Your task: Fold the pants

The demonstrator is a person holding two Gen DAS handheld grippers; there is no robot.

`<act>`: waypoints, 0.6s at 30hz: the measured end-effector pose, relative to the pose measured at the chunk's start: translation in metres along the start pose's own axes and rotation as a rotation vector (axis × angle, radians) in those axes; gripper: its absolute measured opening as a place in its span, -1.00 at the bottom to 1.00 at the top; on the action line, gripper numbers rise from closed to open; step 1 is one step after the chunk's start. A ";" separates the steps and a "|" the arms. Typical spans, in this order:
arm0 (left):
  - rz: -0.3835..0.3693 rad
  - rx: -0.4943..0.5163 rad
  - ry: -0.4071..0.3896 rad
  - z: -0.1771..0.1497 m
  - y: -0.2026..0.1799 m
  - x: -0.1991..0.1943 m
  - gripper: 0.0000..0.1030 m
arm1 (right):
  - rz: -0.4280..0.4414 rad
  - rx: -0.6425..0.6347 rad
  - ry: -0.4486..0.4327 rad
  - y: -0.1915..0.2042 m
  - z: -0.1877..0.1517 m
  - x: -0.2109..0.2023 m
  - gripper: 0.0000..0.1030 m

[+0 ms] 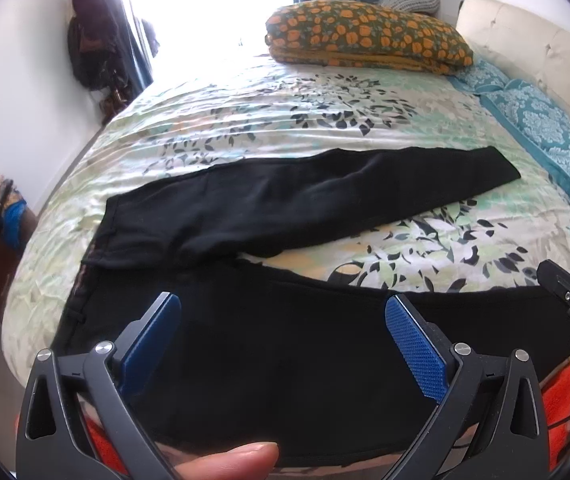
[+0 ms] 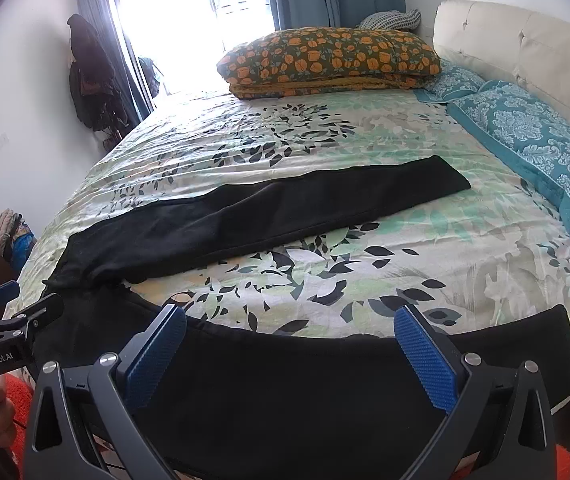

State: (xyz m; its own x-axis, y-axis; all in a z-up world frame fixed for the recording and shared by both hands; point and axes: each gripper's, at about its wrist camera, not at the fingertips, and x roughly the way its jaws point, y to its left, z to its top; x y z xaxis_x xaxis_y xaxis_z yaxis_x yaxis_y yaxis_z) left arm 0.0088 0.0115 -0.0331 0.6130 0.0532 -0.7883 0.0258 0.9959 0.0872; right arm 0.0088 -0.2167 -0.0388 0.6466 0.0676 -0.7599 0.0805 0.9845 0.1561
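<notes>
an orange-flowered pillow and teal pillows lay at the bed's far edge and headboard side. black pants (soft, matte) were spread flat on the leaf-print bedspread, one leg along the near edge beneath the left gripper and right gripper, both jaws wide, empty.

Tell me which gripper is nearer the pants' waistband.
Left. The left gripper hovers open over the near leg close to the waistband; the right gripper hovers open farther along that leg, toward the hem.
</notes>
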 end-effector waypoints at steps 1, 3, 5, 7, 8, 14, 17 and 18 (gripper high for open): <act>0.003 0.000 0.007 -0.002 0.000 0.001 0.99 | 0.001 -0.002 0.003 -0.001 -0.001 0.001 1.00; 0.007 0.002 0.019 -0.007 0.002 0.004 0.99 | 0.004 -0.010 0.005 -0.003 -0.001 0.003 1.00; 0.014 0.004 0.023 -0.009 0.002 0.005 0.99 | 0.010 -0.017 0.000 -0.008 0.002 0.006 1.00; 0.025 0.003 0.021 -0.010 0.002 0.005 0.99 | -0.008 -0.031 -0.003 -0.015 0.008 0.012 1.00; 0.028 0.002 0.020 -0.009 0.002 0.005 0.99 | -0.024 -0.041 -0.003 -0.019 0.012 0.016 1.00; 0.038 -0.004 0.023 -0.007 0.000 0.014 0.99 | -0.021 -0.033 -0.045 -0.072 0.047 0.054 1.00; 0.044 -0.008 0.034 -0.006 0.000 0.021 0.99 | -0.069 0.059 -0.044 -0.133 0.072 0.099 1.00; 0.049 -0.008 0.037 -0.005 -0.001 0.024 0.99 | -0.091 0.113 -0.039 -0.159 0.080 0.117 1.00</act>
State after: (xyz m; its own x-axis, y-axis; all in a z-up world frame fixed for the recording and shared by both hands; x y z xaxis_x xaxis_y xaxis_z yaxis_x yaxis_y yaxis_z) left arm 0.0190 0.0126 -0.0550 0.5835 0.1045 -0.8054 -0.0096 0.9925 0.1218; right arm 0.1322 -0.3778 -0.1024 0.6612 -0.0293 -0.7496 0.2233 0.9616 0.1593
